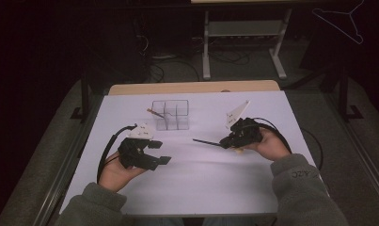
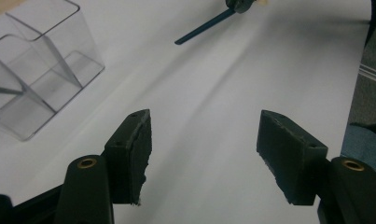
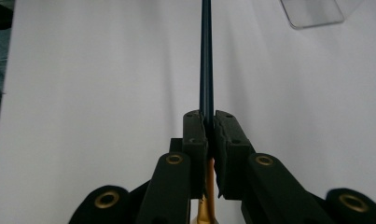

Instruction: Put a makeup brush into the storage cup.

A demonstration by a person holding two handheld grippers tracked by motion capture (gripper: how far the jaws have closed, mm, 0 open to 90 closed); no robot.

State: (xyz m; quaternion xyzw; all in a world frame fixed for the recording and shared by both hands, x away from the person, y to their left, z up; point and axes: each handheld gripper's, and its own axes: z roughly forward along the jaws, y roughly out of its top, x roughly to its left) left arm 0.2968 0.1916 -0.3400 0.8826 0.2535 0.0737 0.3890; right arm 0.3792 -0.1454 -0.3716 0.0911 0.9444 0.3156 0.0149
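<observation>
A: Why does the right tongs (image 1: 223,142) grip the dark pencil (image 1: 206,141) so far back along it?

B: I'd say to leave most of the shaft free. In the right gripper view the jaws are pressed tight on the pencil (image 3: 206,70) and it runs straight out ahead of them, so the long end can lead into a compartment. A bit of orange shows behind the pads, probably the rear end of it

A: And where is it just now?

B: Held above the white worktop (image 1: 201,179), near the middle and to the right, tip pointing toward the left tongs (image 1: 158,151) and a little short of the clear divided organiser (image 1: 170,114)

A: The left one carries nothing?

B: Nothing. Its jaws stand apart with bare worktop between them in the left gripper view, turned toward the organiser (image 2: 41,65). My guess is it waits there to steady the light plastic box if the pencil nudges it

A: Is the box in use already?

B: One thin stick (image 1: 154,112) leans in its left side, poking over the rim, which suggests the pencil belongs there too

A: Any writing?

B: Only pale lettering on the right sleeve (image 1: 300,174). It is too small to read for certain, and I see no brand on the box or the pencil
</observation>
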